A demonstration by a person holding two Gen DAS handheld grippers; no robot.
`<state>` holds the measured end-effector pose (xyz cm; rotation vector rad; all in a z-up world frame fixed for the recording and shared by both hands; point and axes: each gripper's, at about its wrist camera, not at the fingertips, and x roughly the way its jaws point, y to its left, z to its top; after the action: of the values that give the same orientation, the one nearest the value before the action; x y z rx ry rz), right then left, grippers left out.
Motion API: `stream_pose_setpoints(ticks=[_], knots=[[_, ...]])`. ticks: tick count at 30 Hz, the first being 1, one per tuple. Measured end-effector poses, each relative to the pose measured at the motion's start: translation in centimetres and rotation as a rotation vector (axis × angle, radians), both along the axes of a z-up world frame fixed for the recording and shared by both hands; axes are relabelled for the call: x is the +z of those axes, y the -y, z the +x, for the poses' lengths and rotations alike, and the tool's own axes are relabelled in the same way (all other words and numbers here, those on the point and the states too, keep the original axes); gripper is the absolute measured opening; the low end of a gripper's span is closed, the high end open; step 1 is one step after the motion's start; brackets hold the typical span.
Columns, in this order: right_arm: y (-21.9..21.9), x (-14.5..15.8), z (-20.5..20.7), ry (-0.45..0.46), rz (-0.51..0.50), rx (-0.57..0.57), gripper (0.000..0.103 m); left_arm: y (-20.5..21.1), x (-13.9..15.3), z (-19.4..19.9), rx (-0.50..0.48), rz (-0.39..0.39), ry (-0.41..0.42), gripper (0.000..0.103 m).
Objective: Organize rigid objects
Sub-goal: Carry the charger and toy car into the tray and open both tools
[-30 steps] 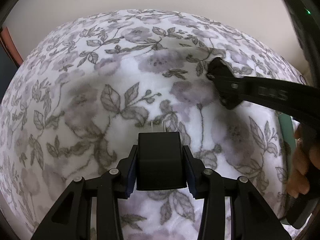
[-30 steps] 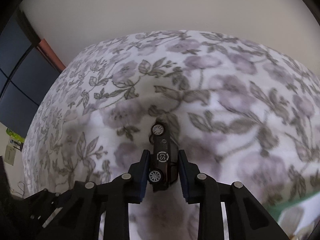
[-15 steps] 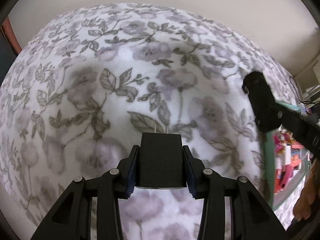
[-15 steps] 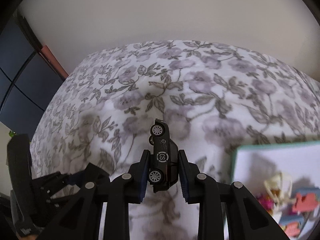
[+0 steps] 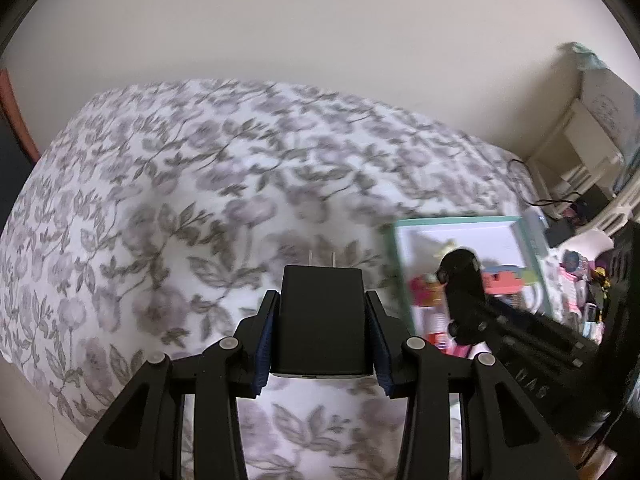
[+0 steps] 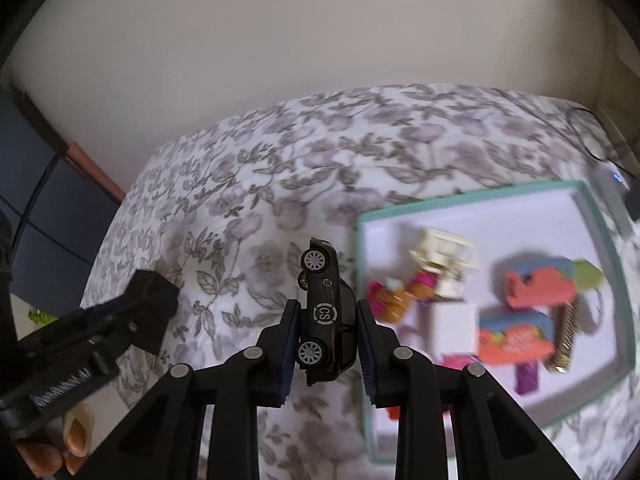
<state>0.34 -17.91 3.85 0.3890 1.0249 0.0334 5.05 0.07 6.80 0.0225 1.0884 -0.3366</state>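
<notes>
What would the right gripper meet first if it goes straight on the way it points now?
Probably the floral bedcover. The right gripper, shut on the toy car, aims just left of the teal-rimmed tray; depth is unclear.

Right gripper [image 6: 326, 344] jaws clamp toy car [image 6: 326, 316], tray [image 6: 608, 236] w/ toys beside.

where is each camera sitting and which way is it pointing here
Left wrist: sits on the left gripper, looking forward and down along its fingers, which clamp a black charger over the floral bedspread; the right gripper reaches in from the right.
Right wrist: sits on the right gripper, looking forward and down at a black toy car pinched between its fingers; the left gripper and a hand show at lower left.
Shared: the bedspread, the wall and the teal-rimmed tray of toys.
</notes>
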Motion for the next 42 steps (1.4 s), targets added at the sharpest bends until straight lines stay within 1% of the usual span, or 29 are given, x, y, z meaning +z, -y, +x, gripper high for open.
stream_pose_setpoints(ticks=[5,9,11,15,17,19,23,25,27,29,33,38,42], knots=[[3.2,0.7,-2.8,0.010,0.018,-0.099,0.029,3.0,1.4,-1.4,-0.028,-0.029,0.038,0.043],[5.2,0.7,-3.9,-0.004,0.008,-0.160,0.029,6.1,1.4,-2.4,-0.071,-0.039,0.054,0.043],[6.2,0.5,-4.1,-0.012,0.003,-0.180,0.029,7.4,1.0,-2.8,-0.087,-0.037,0.053,0.043],[8.7,0.2,-4.6,-0.025,0.035,-0.225,0.029,9.6,0.2,-2.8,-0.107,-0.023,0.050,0.043],[9.6,0.1,-4.8,-0.036,0.026,-0.242,0.029,10.4,-0.1,-2.8,-0.115,-0.018,0.048,0.043],[10.5,-0.2,-4.9,-0.049,0.026,-0.258,0.029,11.2,-0.5,-2.7,-0.123,-0.032,0.034,0.043],[12.5,-1.6,-5.3,-0.080,0.073,-0.298,0.029,12.4,-1.9,-2.8,-0.148,-0.044,0.027,0.043],[13.4,-2.3,-5.5,-0.099,0.077,-0.318,0.029,12.9,-2.9,-2.8,-0.163,-0.052,0.004,0.043],[14.1,-2.9,-5.8,-0.112,0.082,-0.340,0.029,13.2,-4.0,-2.6,-0.173,-0.078,-0.030,0.043],[14.8,-3.4,-6.1,-0.124,0.087,-0.364,0.029,13.3,-4.5,-2.7,-0.179,-0.086,-0.039,0.043],[15.6,-3.9,-6.6,-0.142,0.092,-0.396,0.029,14.2,-5.5,-3.3,-0.214,-0.057,-0.031,0.043],[15.8,-4.3,-6.7,-0.165,0.080,-0.403,0.029,15.3,-6.8,-4.2,-0.251,-0.035,-0.028,0.043],[15.6,-4.6,-6.6,-0.187,0.060,-0.398,0.029,17.0,-7.3,-5.5,-0.312,0.032,0.033,0.043]])
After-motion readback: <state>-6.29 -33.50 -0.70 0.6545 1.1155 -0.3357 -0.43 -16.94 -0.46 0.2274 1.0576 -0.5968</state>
